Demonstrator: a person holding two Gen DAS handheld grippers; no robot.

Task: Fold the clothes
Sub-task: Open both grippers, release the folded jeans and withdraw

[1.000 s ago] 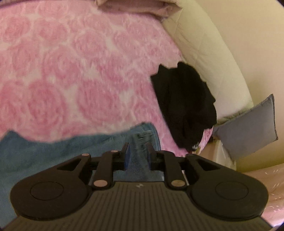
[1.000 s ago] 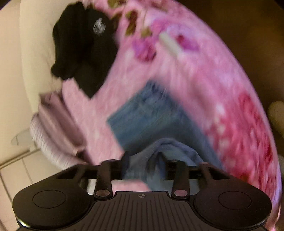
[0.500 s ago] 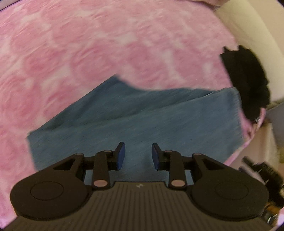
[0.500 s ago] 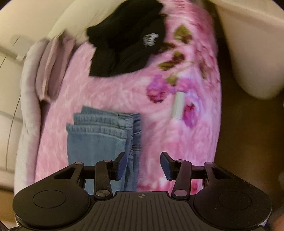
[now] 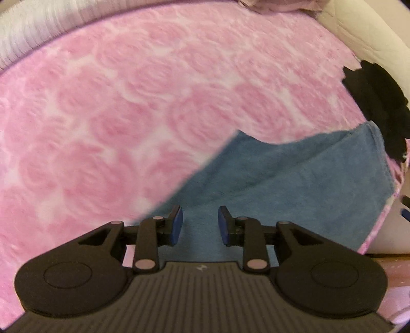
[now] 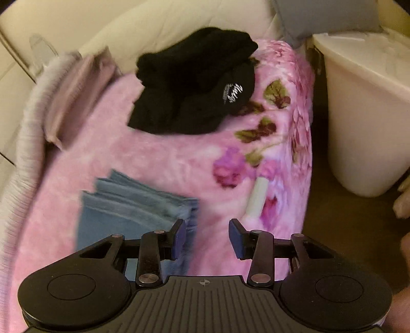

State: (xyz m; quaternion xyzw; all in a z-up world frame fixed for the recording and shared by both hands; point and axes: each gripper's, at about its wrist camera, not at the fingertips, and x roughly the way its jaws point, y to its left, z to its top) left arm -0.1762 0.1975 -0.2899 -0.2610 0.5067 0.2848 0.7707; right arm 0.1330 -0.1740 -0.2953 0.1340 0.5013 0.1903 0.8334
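Folded blue jeans (image 5: 289, 179) lie flat on the pink rose blanket (image 5: 128, 102). My left gripper (image 5: 200, 225) is open and empty, hovering over the near end of the jeans. In the right wrist view the jeans (image 6: 133, 207) lie at lower left, layered edges showing. My right gripper (image 6: 207, 238) is open and empty, above the blanket (image 6: 159, 158) just right of the jeans' edge. A crumpled black garment (image 6: 194, 89) with a white logo lies beyond; it also shows at the far right of the left wrist view (image 5: 376, 102).
A small white cylinder (image 6: 256, 197) lies on the blanket near the bed's edge. A white bin (image 6: 366, 115) stands on the floor to the right. A mauve folded cloth (image 6: 74, 94) and grey pillow (image 6: 320, 18) sit near the cream headboard (image 6: 153, 23).
Both grippers let go of the jeans, which now lie folded on the blanket. Both have opened and drawn back; the right one swung toward the black garment.
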